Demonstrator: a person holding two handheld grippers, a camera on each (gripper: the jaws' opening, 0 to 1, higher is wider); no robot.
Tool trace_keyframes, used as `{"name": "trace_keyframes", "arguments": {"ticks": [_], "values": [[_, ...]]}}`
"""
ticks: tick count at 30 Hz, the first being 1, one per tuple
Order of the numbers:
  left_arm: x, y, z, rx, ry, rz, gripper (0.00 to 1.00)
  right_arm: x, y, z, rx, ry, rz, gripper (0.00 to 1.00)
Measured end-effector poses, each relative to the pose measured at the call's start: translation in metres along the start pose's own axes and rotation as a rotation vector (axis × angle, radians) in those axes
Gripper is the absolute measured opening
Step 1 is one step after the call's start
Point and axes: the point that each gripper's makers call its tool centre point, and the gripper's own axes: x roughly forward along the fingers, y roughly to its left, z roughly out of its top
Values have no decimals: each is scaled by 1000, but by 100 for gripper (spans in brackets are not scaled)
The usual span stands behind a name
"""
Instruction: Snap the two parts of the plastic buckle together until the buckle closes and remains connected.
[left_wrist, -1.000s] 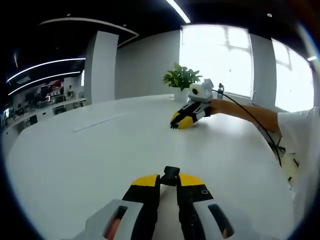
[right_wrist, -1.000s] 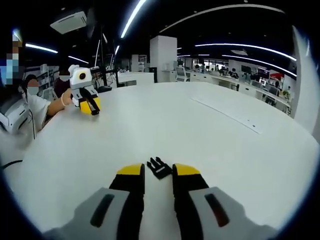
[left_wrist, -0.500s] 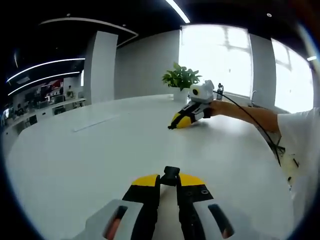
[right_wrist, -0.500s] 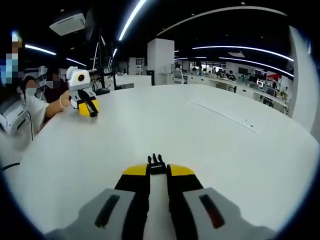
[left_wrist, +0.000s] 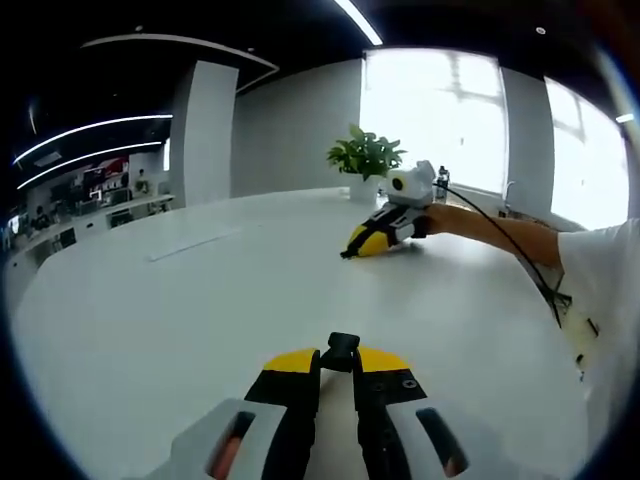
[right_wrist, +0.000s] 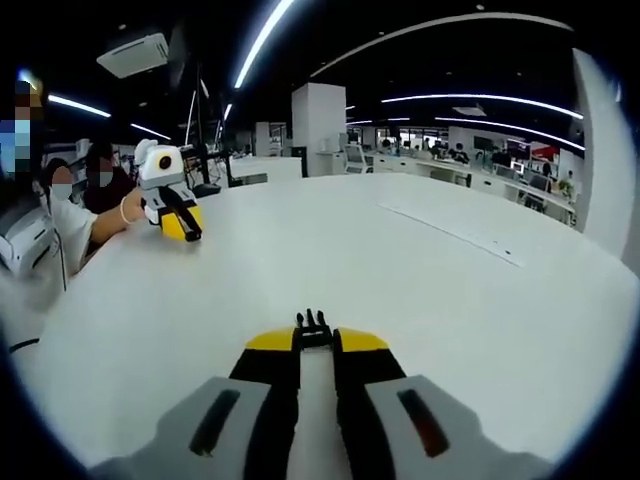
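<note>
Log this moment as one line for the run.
left claw shut on socket half | right claw shut on pronged half | halves apart, unjoined

I see large white table (left_wrist: 180, 300), rounded edge, surface glossy. Potted green plant (left_wrist: 365, 160) stands at far edge by window; small bottle (left_wrist: 441, 182) beside it, near same edge. Long flat pale strip (right_wrist: 455, 236) lies toward table's far right edge in my right gripper view.

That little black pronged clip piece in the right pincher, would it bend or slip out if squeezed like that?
The pronged buckle half looks like hard plastic, so probably stiff. It is small, likely light. The right gripper pinches only its base, so it might twist when pushed.
</note>
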Motion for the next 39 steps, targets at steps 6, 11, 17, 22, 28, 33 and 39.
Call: {"name": "trace_keyframes", "arguments": {"ticks": [6, 11, 17, 22, 28, 33, 39], "values": [[-2, 2, 0, 10, 4, 9, 12, 4, 6, 7, -4, -27, 1, 13], [-3, 3, 0, 9, 7, 9, 12, 7, 15, 13, -6, -43, 10, 13], [-6, 9, -2, 4, 16, 8, 12, 14, 34, 21, -10, -66, 28, 13], [-8, 11, 1, 5, -3, -4, 12, 21, 52, 28, -26, -88, 53, 13], [-9, 12, 6, -21, -38, -30, 12, 31, 73, 36, -45, -109, 97, 13], [-9, 13, 3, -30, -29, -28, 12, 39, 90, 41, -62, -116, 125, 13], [-10, 12, 2, -24, -28, -28, 12, 45, 104, 45, -76, -123, 148, 13]]}}
